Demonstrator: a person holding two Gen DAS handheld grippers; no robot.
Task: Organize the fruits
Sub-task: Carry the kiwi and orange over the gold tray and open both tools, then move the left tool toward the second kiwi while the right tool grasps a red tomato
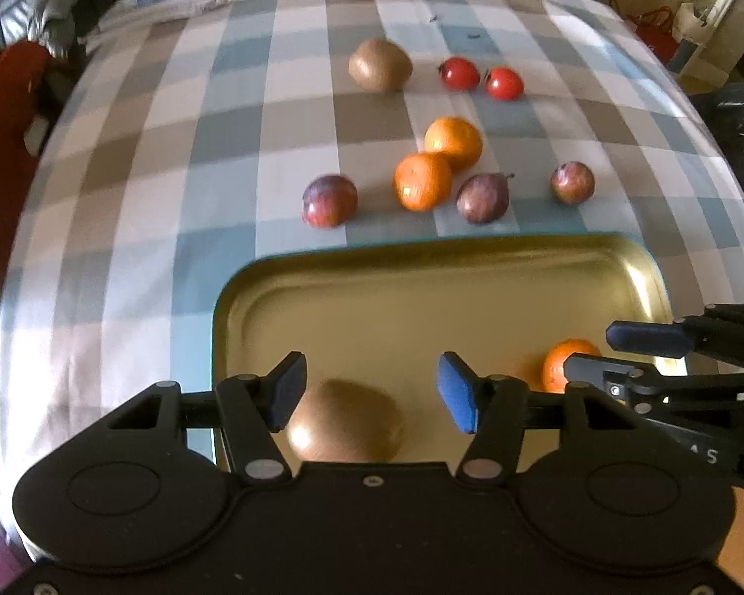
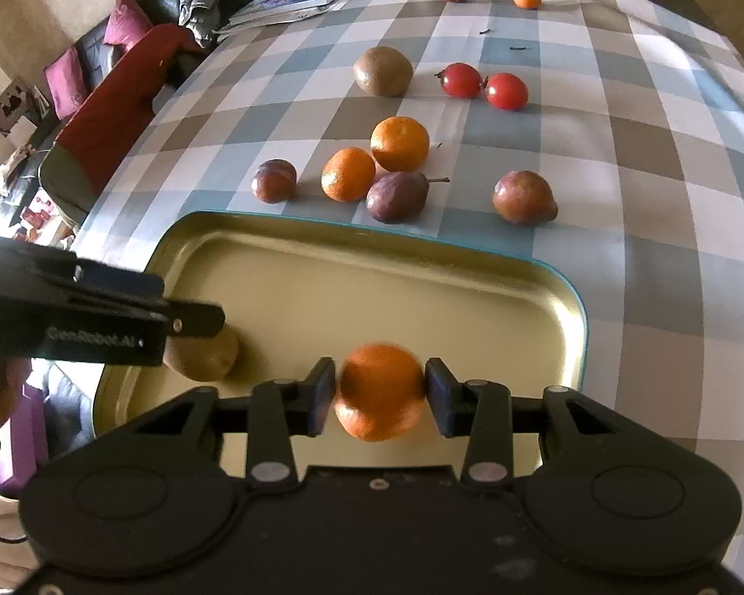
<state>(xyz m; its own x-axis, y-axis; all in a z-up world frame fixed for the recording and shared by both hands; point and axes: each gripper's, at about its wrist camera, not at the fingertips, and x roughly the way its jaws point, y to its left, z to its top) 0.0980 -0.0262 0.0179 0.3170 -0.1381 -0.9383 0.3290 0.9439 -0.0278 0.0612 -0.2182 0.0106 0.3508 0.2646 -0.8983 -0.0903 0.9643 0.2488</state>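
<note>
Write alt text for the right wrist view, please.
The right gripper holds an orange between its pads above a gold tray, where a kiwi lies beside the left gripper. Beyond, on the checked tablecloth, lie more fruits.

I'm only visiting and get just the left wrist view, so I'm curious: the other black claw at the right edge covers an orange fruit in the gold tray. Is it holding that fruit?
Observer: Yes. In the right wrist view the right gripper has both pads pressed against the mandarin.
Operator: And the dark round fruit farthest right on the checked cloth, is that a plum?
Observer: From the right wrist view it tapers toward one end, so it is a red pear.
</note>
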